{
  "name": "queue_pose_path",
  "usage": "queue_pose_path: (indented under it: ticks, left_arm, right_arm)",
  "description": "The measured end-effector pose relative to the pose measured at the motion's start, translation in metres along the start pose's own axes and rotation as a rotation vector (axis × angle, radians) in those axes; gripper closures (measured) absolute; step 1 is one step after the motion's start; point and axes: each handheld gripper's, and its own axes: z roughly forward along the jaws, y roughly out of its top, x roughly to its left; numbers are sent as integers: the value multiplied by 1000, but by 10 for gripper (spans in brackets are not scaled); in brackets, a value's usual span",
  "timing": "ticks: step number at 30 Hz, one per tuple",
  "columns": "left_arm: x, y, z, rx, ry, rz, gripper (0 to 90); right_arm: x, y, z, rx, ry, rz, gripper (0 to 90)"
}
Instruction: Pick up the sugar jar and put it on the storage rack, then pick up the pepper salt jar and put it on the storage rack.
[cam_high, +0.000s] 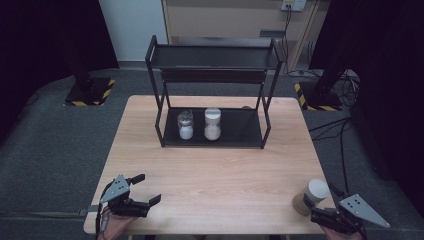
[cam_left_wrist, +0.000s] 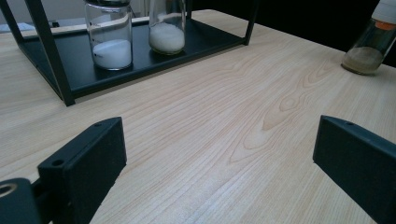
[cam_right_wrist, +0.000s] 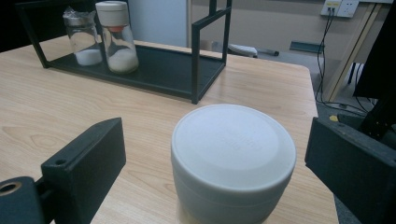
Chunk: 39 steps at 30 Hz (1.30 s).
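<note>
The right gripper (cam_high: 320, 212) sits at the near right corner of the wooden table (cam_high: 210, 165), its jaws spread wide and gripping nothing. Straight ahead of it, between the two jaws but touching neither, stands a white-lidded jar (cam_high: 311, 196); in the right gripper view the jar's flat white lid (cam_right_wrist: 233, 147) rises in the gap, with the left jaw well off to one side and the right jaw off to the other. In the left gripper view the same jar (cam_left_wrist: 372, 42) shows clear glass with a pale brownish powder at its bottom and an orange band under the lid. The left gripper (cam_high: 145, 192) rests at the near left corner of the table, also wide open and empty, with only bare wood between its jaws and nothing close to them. Far ahead of both grippers, across the table, stands a black two-tier metal rack (cam_high: 212, 87). On its lower shelf two glass jars stand side by side, just apart: a foil-topped jar (cam_high: 185, 124) with white powder on the left gripper's side, and a white-capped jar (cam_high: 212, 124) with off-white powder beside it, toward the right gripper's side. A person's hands hold the grippers at the table's near edge.
</note>
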Motion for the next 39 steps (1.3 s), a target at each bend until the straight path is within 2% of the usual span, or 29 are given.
queue_pose_path:
  ticks: [20,30,39]
  left_arm:
    - [0,0,1,2,-3,0,16]
    - [0,0,1,5,-3,2,16]
    - [0,0,1,6,-2,1,16]
  right_arm:
    - [2,2,2,9,0,5,53]
    - [0,7,8,49,-8,11,64]
    - [-8,9,17,85,2,52,134]
